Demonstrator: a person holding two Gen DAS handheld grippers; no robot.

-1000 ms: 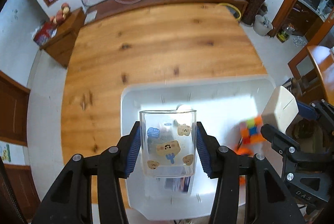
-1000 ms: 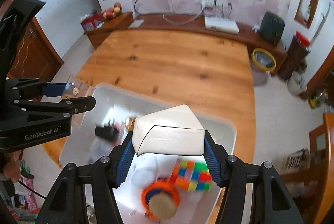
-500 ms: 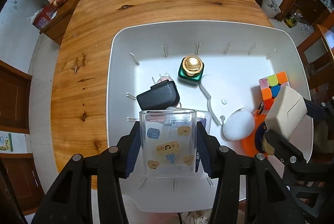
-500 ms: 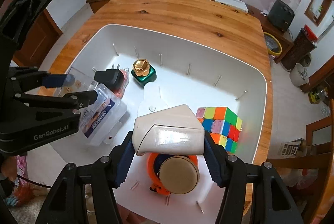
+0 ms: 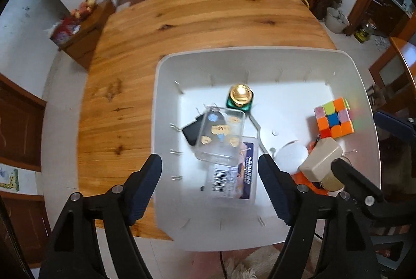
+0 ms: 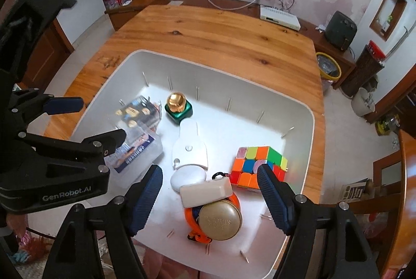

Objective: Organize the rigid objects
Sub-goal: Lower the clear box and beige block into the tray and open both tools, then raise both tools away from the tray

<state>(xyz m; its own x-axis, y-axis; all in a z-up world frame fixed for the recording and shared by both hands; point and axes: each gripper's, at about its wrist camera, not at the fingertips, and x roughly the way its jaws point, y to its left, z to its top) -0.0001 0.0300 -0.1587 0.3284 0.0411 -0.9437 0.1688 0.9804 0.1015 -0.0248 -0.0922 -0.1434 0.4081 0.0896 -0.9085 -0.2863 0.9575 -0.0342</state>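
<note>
My left gripper (image 5: pixel 211 184) is opening above the white bin (image 5: pixel 260 59), with nothing between its fingers. Below it a clear sticker box (image 5: pixel 221 133), blurred, lies tilted on a black charger (image 5: pixel 191 132) and a labelled clear case (image 5: pixel 232 178). My right gripper (image 6: pixel 209 188) is also opening, its pads apart from the beige block (image 6: pixel 205 191). That block rests on an orange item (image 6: pixel 191 216) and a round gold tin (image 6: pixel 219 220). A colour cube (image 6: pixel 257 164) sits to the right. The left gripper (image 6: pixel 88 122) shows at the left.
Also in the bin are a green bottle with a gold cap (image 6: pixel 178 107), a flat white piece (image 6: pixel 189 146) and a white oval (image 6: pixel 187 178). The bin stands on a wooden table (image 6: pixel 208 34), at its near edge. A person's lap shows below.
Both grippers opened. The clear sticker box dropped from the left gripper into the bin, and the beige block dropped from the right gripper onto the orange item and gold tin.
</note>
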